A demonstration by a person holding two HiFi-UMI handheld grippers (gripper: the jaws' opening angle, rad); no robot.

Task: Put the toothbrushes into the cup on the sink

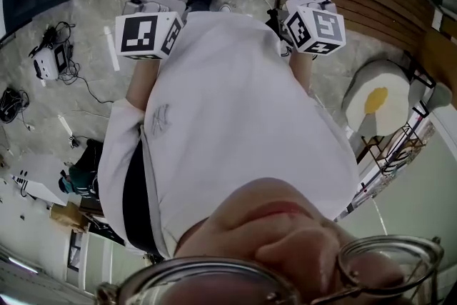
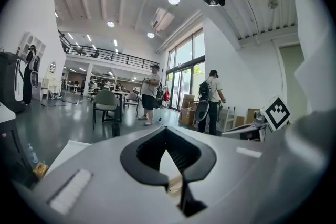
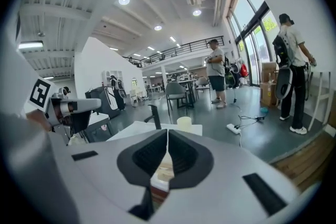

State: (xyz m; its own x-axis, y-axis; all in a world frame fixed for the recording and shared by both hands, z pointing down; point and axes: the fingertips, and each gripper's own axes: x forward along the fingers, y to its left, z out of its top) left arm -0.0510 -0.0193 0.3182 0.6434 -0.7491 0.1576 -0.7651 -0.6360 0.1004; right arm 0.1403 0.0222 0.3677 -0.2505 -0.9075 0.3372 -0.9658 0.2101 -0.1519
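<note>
Left gripper: its 2 jaws are pressing together at the tips and gripping nothing.
Right gripper: its 2 jaws are meeting edge to edge, also carrying nothing.
Cup: it is standing on the white sink, near the black faucet, ahead of the right gripper.
Toothbrushes: none are showing clearly in any view, so I cannot tell whether any are sitting in the cup.
Progress: with both grippers hovering empty by the person's white shirt, no pickup seems to be under way, and fetching and dropping is probably all remaining.
</note>
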